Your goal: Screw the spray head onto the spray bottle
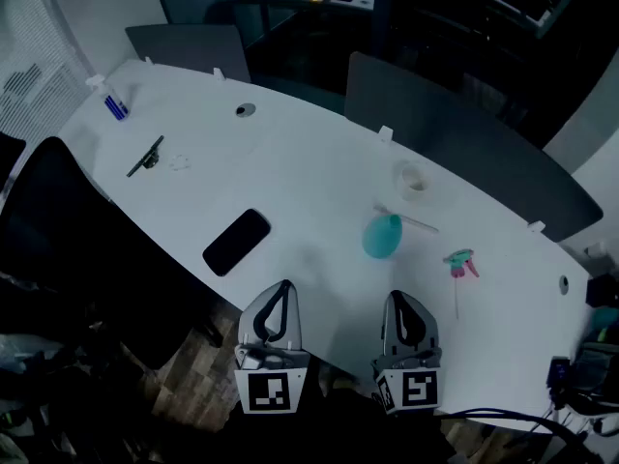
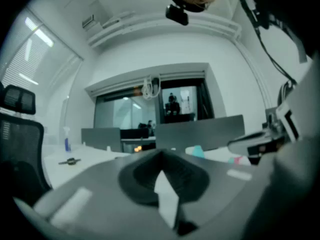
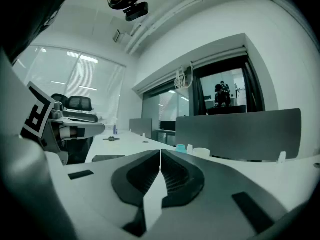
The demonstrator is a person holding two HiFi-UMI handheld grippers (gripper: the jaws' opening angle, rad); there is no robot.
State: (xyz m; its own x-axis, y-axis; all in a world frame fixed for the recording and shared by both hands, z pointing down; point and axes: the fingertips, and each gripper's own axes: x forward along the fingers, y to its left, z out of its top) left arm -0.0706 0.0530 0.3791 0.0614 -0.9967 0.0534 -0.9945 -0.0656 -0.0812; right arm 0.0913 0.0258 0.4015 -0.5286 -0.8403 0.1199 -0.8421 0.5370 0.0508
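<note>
A teal spray bottle (image 1: 382, 236) lies on its side on the white table (image 1: 309, 182), right of centre. The pink-and-teal spray head (image 1: 461, 264) with its thin tube lies apart from it, further right. Both grippers rest at the table's near edge, empty. My left gripper (image 1: 280, 290) is shut, well short and left of the bottle. My right gripper (image 1: 402, 304) is shut too, just below the bottle and left of the spray head. In the left gripper view the bottle (image 2: 197, 151) peeks over my shut left gripper (image 2: 161, 156). The right gripper view has my right gripper (image 3: 160, 153) and the bottle (image 3: 180, 148).
A black phone (image 1: 237, 241) lies left of the bottle. A white tape roll (image 1: 414, 180) sits behind the bottle. A small blue bottle (image 1: 113, 103) and a black tool (image 1: 145, 157) lie far left. Grey chairs stand beyond the table, a black chair (image 1: 58, 211) at left.
</note>
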